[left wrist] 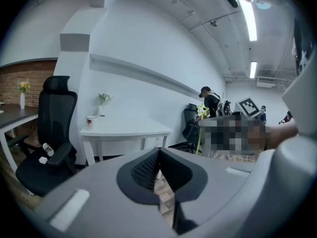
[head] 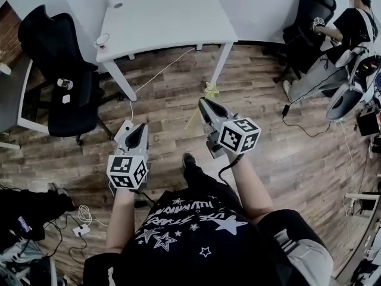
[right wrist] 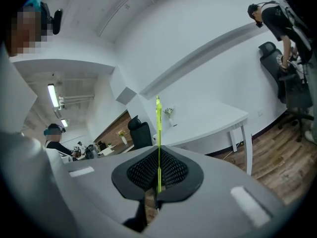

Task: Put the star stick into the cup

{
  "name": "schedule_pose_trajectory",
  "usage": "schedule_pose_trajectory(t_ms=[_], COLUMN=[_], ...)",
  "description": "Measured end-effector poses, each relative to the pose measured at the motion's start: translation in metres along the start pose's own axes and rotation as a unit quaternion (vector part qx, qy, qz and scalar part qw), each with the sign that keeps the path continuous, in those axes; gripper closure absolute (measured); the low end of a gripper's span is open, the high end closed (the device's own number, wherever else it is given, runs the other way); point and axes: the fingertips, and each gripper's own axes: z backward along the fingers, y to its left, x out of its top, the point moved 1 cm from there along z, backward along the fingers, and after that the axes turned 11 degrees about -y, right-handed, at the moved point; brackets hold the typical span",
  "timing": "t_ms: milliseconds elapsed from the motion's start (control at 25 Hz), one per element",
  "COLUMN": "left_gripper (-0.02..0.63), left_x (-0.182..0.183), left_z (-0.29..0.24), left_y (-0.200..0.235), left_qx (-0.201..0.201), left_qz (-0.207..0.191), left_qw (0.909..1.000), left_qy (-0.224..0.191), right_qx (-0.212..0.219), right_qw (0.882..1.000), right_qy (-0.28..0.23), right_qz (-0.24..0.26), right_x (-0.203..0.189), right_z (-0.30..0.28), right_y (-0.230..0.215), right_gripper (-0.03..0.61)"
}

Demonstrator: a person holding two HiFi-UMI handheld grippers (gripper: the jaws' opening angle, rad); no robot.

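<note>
Star stick (head: 211, 89): in the head view it is pinched at the tip of the right gripper (head: 204, 102), with the yellow-green star over the wood floor just in front of the table's (head: 166, 16) right front leg and the thin shaft slanting away from the table, toward the person. Cup (head: 102, 40) stands on the table at its left front corner, well apart from the stick. Left gripper (head: 141, 128) hangs over the floor out from the table's left front leg, pointing toward it. In the left gripper view, the left gripper's (left wrist: 158, 155) pads meet at their tips with nothing between them; beyond them are the table (left wrist: 124, 130), with the cup (left wrist: 90, 121) at its left end, and the star stick (left wrist: 200, 109) off the table's right end. In the right gripper view, the right gripper's (right wrist: 158, 182) jaws are closed on the stick (right wrist: 158, 133), which runs up between the ribbed pads and rises above them in front of the table (right wrist: 213, 123).
</note>
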Motion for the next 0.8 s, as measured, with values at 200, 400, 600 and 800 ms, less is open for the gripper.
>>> schedule_pose_trajectory(t_ms=[200,400,600,800], left_gripper=[0.611,0.611,0.611,0.611], left_x=[0.014,0.023,0.031,0.031], left_z=[-0.054,-0.095,-0.115,-0.113], left_y=[0.015,0.027,0.039,0.049], left_qx=[0.013,0.034,0.055,0.075], left_qz=[-0.006,-0.009,-0.012,-0.006], left_qw=[0.9999,0.9994,0.9984,0.9971], left_qy=[0.001,0.002,-0.002,-0.004], right_qx=[0.014,0.035,0.059,0.074], right_qw=[1.0,0.999,0.998,0.997], right_qy=[-0.002,0.011,0.015,0.028], right_qz=[-0.007,-0.008,-0.008,-0.012], right_x=[0.025,0.041,0.052,0.047], right_z=[-0.05,-0.088,-0.117,-0.135], right_y=[-0.036,-0.065,-0.077,-0.077], right_gripper=[0.557,0.557,0.557,0.557])
